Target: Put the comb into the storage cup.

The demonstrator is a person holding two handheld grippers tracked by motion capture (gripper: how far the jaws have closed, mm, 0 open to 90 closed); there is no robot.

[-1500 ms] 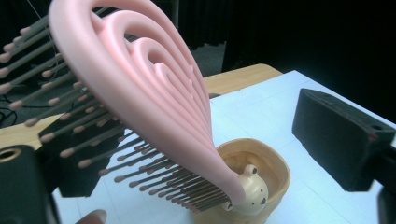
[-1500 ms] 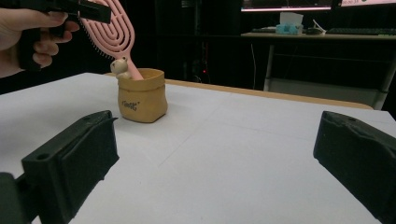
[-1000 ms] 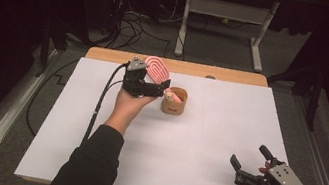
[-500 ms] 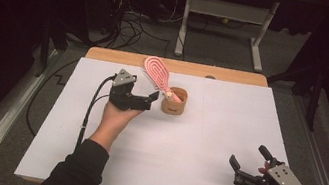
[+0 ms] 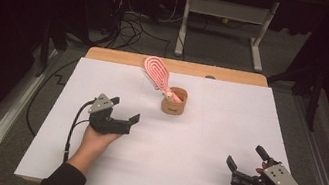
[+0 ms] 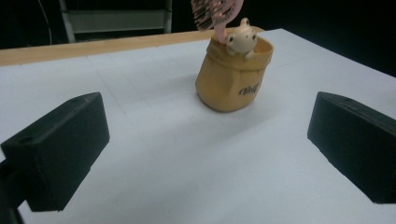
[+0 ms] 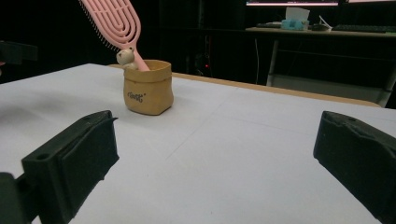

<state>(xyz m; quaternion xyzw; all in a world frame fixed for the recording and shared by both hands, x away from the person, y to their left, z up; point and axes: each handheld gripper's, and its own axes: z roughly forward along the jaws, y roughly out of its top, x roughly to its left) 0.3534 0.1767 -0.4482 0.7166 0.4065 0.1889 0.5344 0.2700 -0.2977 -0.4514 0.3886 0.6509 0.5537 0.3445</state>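
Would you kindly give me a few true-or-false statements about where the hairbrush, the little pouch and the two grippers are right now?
1. The pink hairbrush stands handle-down in the tan pouch. True.
2. The left gripper is clamped on the hairbrush. False: its jaws are apart with nothing between them, and it sits on the white table cover, apart from the pouch.
3. The right gripper is open, near the table's front right corner. True.
4. The pouch lies tipped over on its side. False: it stands upright, mouth up.
5. A small cream figure peeks over the pouch's rim beside the brush handle. True.
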